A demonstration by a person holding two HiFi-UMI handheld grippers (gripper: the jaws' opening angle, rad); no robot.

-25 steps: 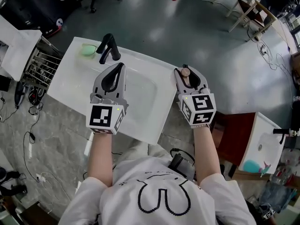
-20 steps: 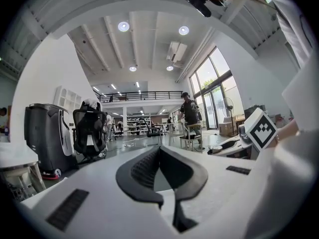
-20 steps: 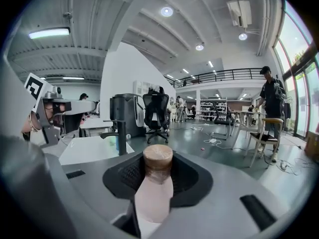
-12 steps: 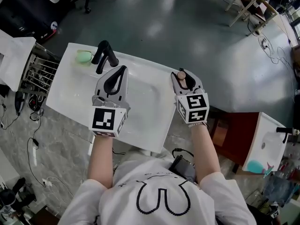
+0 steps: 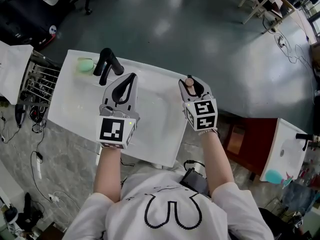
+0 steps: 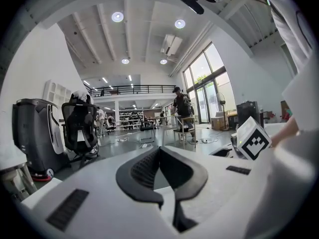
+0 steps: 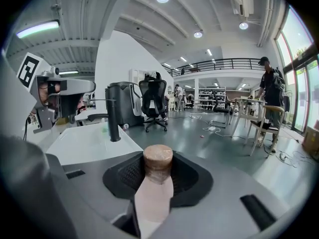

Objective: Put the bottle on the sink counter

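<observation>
My right gripper [image 5: 192, 80] is shut on a pale bottle [image 5: 189, 83] with a brownish cap, which stands up between its pads [image 7: 194, 176]. It hovers at the right edge of the white sink counter [image 5: 75, 96]. In the right gripper view the bottle [image 7: 157, 183] fills the gap between the jaws, with the counter [image 7: 84, 143] off to the left. My left gripper [image 5: 131, 77] hangs over the basin [image 5: 155, 109], its jaws shut with nothing between them. The left gripper view shows the left gripper [image 6: 159, 151] with its tips meeting.
A black faucet [image 5: 106, 64] and a green object [image 5: 85, 65] stand at the counter's far left. A metal rack [image 5: 35, 84] is beside the counter on the left. A red-brown cabinet [image 5: 250, 139] and a second small sink [image 5: 287, 149] are on the right. A person [image 7: 269, 93] stands far right.
The right gripper with the bottle has drifted slightly left, closer to the counter's right edge. The left gripper stays over the basin. Neither gripper's jaws have changed.
</observation>
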